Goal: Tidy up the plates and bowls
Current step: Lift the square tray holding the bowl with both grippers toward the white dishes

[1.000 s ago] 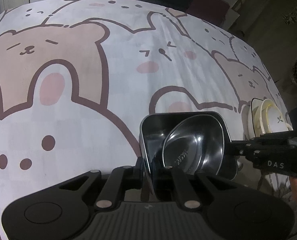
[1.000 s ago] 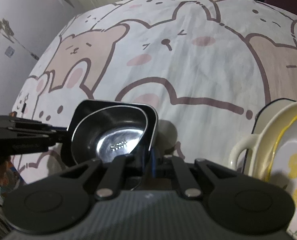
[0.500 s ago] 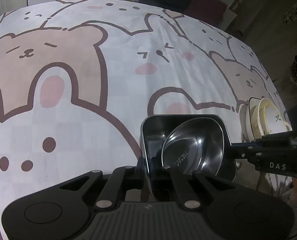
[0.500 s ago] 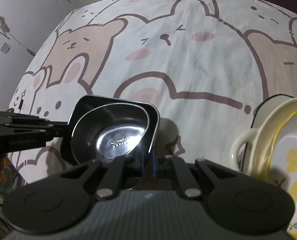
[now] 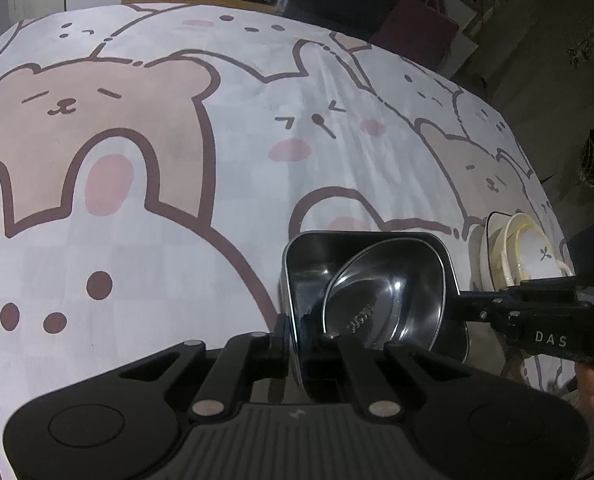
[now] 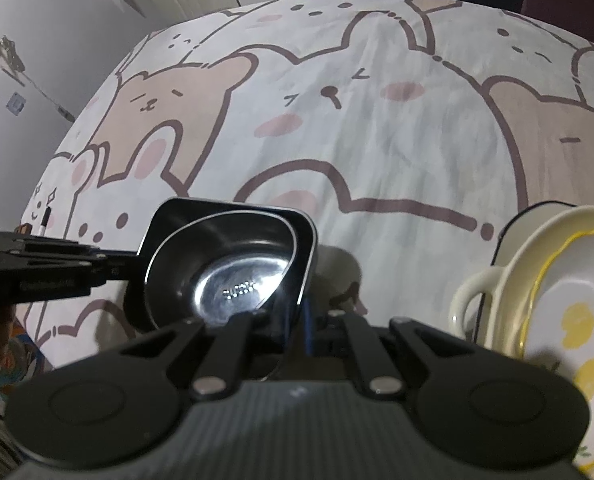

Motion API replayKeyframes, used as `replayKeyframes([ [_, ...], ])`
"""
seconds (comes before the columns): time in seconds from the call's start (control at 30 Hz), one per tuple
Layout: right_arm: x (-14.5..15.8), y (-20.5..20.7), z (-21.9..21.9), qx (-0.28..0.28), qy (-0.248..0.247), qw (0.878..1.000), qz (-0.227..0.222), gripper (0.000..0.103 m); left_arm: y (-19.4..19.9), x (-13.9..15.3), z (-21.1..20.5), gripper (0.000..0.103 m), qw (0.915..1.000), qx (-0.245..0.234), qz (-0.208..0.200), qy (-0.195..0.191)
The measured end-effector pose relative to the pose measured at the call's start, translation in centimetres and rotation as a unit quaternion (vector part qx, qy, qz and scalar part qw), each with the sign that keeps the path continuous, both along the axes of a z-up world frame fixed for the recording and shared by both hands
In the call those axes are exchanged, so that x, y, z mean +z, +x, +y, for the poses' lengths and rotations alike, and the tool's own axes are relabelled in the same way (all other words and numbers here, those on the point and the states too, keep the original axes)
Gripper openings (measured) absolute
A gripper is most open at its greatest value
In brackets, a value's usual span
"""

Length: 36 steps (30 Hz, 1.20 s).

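Both claws pinching the square steel tray's rims
I hold left claw (image 5: pixel 293 334) and right claw (image 6: pixel 301 312) level, so the round steel bowl (image 5: pixel 381 304) stays nested in the square steel tray (image 5: pixel 361 240).

White tablecloth (image 5: pixel 225 240) fills the frame, printed with tan bears and white rabbits outlined in brown, pink cheek patches, dark brown dot eyes. Lower centre, the square tray (image 5: pixel 305 264) shows dark, glossy steel, and the round bowl (image 5: pixel 381 300) inside it gleams silver with a bright highlight. Both grippers, left (image 5: pixel 293 332) and right (image 6: pixel 301 320), are matte black. Far right, the stacked dishes (image 6: pixel 537 280): cream bowl, a dark-rimmed plate behind it, and a white dish edged in yellow with yellow blotches and a small pink mark.
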State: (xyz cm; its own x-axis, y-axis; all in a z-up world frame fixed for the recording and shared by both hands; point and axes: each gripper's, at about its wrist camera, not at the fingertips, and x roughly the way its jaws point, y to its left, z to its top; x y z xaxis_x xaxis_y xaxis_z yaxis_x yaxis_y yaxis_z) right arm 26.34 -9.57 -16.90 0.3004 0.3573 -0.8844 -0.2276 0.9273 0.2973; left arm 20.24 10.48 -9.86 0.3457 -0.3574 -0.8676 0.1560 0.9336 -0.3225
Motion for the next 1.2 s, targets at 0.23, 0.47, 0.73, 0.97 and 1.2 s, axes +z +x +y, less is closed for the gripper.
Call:
replayKeyframes([
  [0.23, 2.2, -0.7, -1.4, -0.010, 0.013, 1.000, -0.026, 0.008, -0.4, 2.9, -1.3, 0.004, 0.9994, 0.007, -0.033, -0.001],
  [0.47, 4.7, -1.6, -3.3, -0.028, 0.009, 0.998, -0.054, 0.008, -0.8, 5.6, -3.8, 0.004, 0.9982, 0.003, -0.060, -0.005],
  [0.73, 7.5, -3.7, -6.6, -0.054, 0.012, 0.995, -0.080, 0.007, -1.3, 7.7, -7.1, 0.004, 0.9968, -0.009, -0.078, -0.013],
  [0.97, 9.2, -5.3, -10.3, -0.077, 0.017, 0.992, -0.096, 0.007, -1.5, 9.0, -10.3, 0.004, 0.9953, -0.021, -0.091, -0.026],
  [1.2, 10.0, -6.4, -14.4, -0.106, 0.010, 0.989, -0.103, 0.007, -1.3, 9.7, -14.4, 0.004, 0.9935, -0.046, -0.098, -0.036],
])
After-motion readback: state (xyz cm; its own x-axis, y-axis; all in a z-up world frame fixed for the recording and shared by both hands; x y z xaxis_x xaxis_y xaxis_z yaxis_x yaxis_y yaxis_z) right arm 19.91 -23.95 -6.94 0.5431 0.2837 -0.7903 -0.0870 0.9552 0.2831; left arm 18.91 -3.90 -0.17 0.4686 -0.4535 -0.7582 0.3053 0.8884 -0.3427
